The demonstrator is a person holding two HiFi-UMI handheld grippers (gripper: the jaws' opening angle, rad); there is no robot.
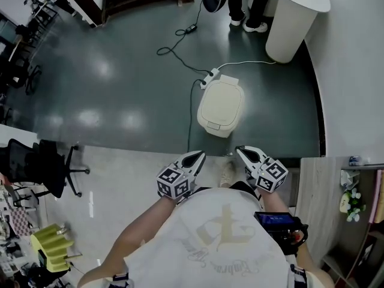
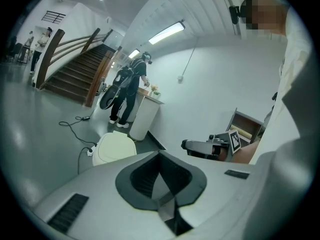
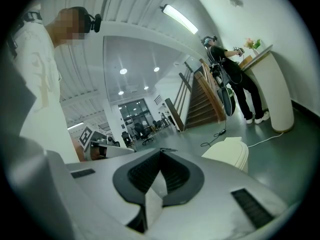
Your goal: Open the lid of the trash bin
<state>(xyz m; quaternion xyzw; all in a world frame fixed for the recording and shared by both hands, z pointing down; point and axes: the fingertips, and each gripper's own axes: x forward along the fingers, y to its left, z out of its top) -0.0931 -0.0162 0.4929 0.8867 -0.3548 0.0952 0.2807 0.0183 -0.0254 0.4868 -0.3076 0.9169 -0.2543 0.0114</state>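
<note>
Cream trash bin (image 1: 220, 107) is sitting on the dark floor (image 1: 120, 89), lid down and hiding its contents. Left gripper (image 1: 199, 155) and right gripper (image 1: 241, 150) are hovering well short of it, jaws pressed together, gripping nothing.

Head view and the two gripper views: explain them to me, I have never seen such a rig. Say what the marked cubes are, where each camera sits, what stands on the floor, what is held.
There is no robot: a person holds a tool in each hand, the left gripper and the right gripper; the marked cubes are part of them. The head view looks down from the person's head. Each gripper view looks along that tool's own fingers. Both pairs of fingers are closed and hold nothing. Ahead on the dark floor stands the cream trash bin, its lid down, a white power strip just behind it. Neither gripper touches the bin.
</note>
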